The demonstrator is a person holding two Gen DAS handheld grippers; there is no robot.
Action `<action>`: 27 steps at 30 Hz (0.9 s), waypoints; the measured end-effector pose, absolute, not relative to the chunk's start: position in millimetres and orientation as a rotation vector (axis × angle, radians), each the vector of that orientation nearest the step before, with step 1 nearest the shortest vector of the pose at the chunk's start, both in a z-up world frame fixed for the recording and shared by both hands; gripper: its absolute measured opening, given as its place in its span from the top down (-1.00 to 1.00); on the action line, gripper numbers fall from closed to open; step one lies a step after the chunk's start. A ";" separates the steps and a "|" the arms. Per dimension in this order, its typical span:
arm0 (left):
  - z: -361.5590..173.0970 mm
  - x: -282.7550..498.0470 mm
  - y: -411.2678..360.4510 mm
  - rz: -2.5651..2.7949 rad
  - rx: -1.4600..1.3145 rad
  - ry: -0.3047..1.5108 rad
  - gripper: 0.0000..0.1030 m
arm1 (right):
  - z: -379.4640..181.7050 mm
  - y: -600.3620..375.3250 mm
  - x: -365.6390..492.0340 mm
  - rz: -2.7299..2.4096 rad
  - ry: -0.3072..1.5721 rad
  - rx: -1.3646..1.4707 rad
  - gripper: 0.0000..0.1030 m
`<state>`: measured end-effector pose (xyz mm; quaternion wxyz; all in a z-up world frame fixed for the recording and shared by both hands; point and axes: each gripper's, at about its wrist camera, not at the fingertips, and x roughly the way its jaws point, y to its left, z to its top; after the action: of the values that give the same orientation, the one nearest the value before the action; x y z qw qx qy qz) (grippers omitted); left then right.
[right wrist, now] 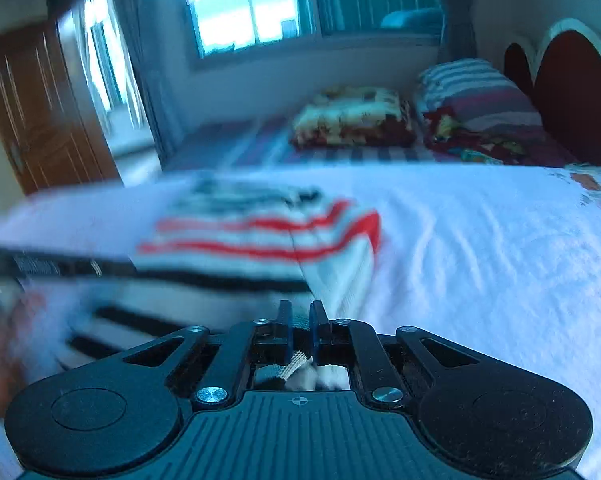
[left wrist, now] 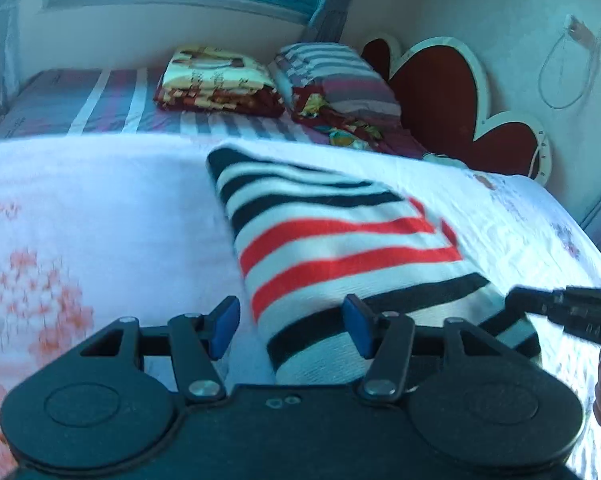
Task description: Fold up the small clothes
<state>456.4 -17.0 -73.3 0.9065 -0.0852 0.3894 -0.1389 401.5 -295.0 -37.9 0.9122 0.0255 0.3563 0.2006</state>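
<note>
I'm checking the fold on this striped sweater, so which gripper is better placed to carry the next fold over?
Right, probably. The right gripper has its jaws shut on the striped sweater's near edge, ready to pull. The left gripper is open, straddling the sweater's left edge, gripping nothing.

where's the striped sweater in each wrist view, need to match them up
Left wrist view: the striped sweater fills the centre, running from mid-frame down between the open left gripper.
Right wrist view: it lies left of centre, blurred, its near edge pinched in the right gripper.
Shared landmark: the red heart headboard, at right in both.
</note>
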 end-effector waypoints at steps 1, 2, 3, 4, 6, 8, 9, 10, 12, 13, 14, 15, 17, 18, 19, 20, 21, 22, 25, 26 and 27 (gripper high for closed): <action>-76.2 458.7 -14.9 -0.290 -0.193 0.809 -0.16 | -46.0 -293.4 404.1 0.387 0.753 0.033 0.90; -78.8 460.0 -13.8 -0.285 -0.203 0.810 -0.22 | -50.8 -296.7 406.3 0.373 0.759 0.055 0.90; -79.9 461.7 -13.2 -0.283 -0.200 0.808 -0.24 | -53.2 -300.4 408.8 0.363 0.773 0.091 0.90; -81.1 461.9 -14.4 -0.282 -0.192 0.806 -0.24 | -56.0 -302.8 411.4 0.359 0.780 0.107 0.90; -81.1 460.5 -16.5 -0.279 -0.170 0.795 -0.24 | -55.3 -301.6 412.2 0.348 0.784 0.099 0.90; -75.9 456.5 -16.3 -0.276 -0.155 0.800 -0.13 | -49.2 -299.9 408.6 0.338 0.781 0.090 0.90; -69.9 452.1 -14.8 -0.278 -0.156 0.796 -0.06 | -42.6 -300.8 404.9 0.325 0.765 0.096 0.89; -63.2 444.5 -12.6 -0.284 -0.155 0.780 -0.02 | -34.1 -301.9 399.2 0.325 0.738 0.102 0.89; -57.0 428.5 -9.1 -0.287 -0.151 0.762 -0.02 | -19.4 -302.5 382.3 0.352 0.697 0.089 0.89; -56.9 421.5 -8.0 -0.296 -0.155 0.764 -0.02 | -15.1 -299.6 374.7 0.370 0.686 0.072 0.89; -59.0 415.9 -8.4 -0.302 -0.154 0.773 -0.02 | -13.5 -296.1 367.9 0.389 0.679 0.053 0.89; -62.5 411.0 -9.5 -0.303 -0.149 0.783 -0.02 | -14.3 -292.2 362.9 0.409 0.680 0.037 0.89; -72.0 403.7 -11.3 -0.306 -0.154 0.809 -0.02 | -21.9 -284.3 357.5 0.433 0.705 0.002 0.89; -75.7 400.8 -11.4 -0.307 -0.155 0.819 -0.02 | -28.9 -280.6 356.4 0.436 0.722 -0.016 0.89; -79.3 398.2 -11.5 -0.305 -0.157 0.824 -0.02 | -36.5 -277.9 356.4 0.430 0.746 -0.032 0.89; -82.3 396.2 -11.6 -0.300 -0.157 0.828 -0.04 | -43.8 -276.3 356.9 0.418 0.769 -0.046 0.89; -84.2 394.5 -11.2 -0.298 -0.159 0.830 -0.06 | -50.4 -276.2 357.6 0.407 0.786 -0.051 0.89; -86.3 392.1 -10.0 -0.294 -0.159 0.831 -0.08 | -56.0 -278.0 358.0 0.403 0.798 -0.044 0.89; -91.1 388.4 -7.6 -0.289 -0.158 0.839 -0.11 | -64.7 -283.7 357.7 0.397 0.812 -0.020 0.89; -92.4 387.0 -7.4 -0.288 -0.151 0.839 -0.12 | -66.0 -285.0 358.0 0.396 0.812 -0.021 0.89; -92.8 386.4 -7.3 -0.286 -0.147 0.841 -0.13 | -67.4 -285.6 358.2 0.393 0.812 -0.024 0.89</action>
<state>386.4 -7.3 -92.8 0.9004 -0.0711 0.4063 -0.1383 358.2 -285.6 -67.4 0.8999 -0.0118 0.3924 0.1901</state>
